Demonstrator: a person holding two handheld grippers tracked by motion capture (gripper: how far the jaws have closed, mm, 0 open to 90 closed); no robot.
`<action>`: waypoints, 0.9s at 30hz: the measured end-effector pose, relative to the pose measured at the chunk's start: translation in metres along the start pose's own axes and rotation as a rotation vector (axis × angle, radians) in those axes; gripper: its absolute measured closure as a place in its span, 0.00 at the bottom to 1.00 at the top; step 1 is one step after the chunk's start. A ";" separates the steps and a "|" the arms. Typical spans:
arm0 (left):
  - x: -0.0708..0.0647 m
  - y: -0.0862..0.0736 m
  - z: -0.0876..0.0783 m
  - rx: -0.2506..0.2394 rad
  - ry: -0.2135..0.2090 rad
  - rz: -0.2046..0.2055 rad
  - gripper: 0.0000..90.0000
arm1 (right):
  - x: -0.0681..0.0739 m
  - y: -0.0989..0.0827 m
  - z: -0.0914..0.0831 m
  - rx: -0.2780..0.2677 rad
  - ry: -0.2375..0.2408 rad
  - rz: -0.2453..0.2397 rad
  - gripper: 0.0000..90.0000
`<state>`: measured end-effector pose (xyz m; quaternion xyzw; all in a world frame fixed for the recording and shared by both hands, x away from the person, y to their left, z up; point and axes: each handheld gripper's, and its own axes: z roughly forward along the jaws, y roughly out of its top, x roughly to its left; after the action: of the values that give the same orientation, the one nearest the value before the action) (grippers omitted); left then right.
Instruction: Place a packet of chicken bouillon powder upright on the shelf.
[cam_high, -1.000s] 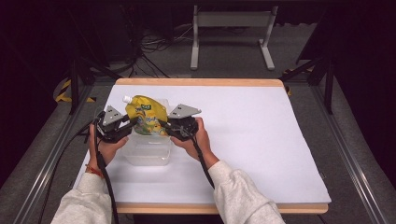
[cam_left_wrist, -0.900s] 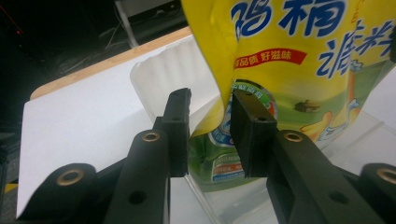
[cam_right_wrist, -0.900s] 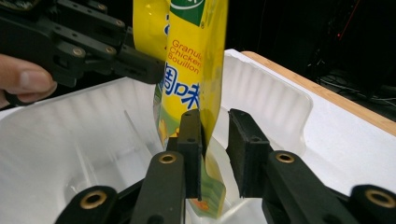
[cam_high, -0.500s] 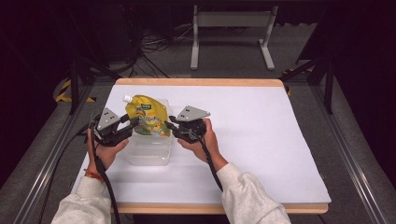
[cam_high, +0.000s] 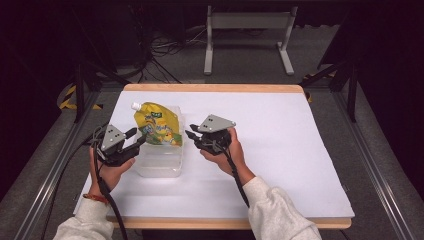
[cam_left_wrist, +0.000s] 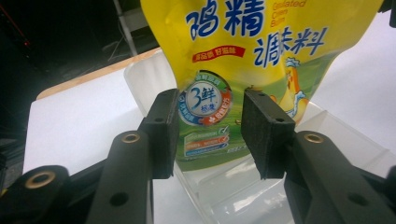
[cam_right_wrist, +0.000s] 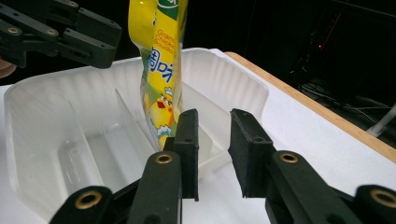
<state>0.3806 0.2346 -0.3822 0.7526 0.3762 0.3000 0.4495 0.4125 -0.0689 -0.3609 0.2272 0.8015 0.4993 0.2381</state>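
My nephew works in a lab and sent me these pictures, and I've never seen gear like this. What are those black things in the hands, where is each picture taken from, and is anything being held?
No machine arm here: a person in light sleeves holds a hand tool in each hand, each ending in two black tongs. The wide picture comes from a camera above the table, looking down on the left tongs and the right tongs. The other two pictures come from small cameras riding on each tool, looking along its own tongs.

On the white table sits a clear plastic tray with dividers inside. A yellow spouted pouch of chicken seasoning stands in it, leaning on the far wall.

Nothing is held. Both pairs of tongs are open, one on each side of the tray, and the pouch stands on its own.
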 end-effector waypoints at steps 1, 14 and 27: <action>-0.002 0.000 -0.001 -0.002 -0.004 0.000 0.61 | -0.001 0.000 -0.003 0.001 0.000 0.000 0.81; -0.043 0.003 -0.004 0.013 -0.044 0.103 0.40 | -0.014 -0.015 -0.039 0.051 -0.040 -0.046 0.74; -0.082 0.003 -0.010 0.014 -0.120 0.177 0.22 | -0.029 -0.026 -0.076 0.107 -0.068 -0.082 0.62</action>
<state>0.3298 0.1700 -0.3843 0.8026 0.2829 0.2901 0.4378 0.3855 -0.1496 -0.3507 0.2233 0.8271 0.4378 0.2728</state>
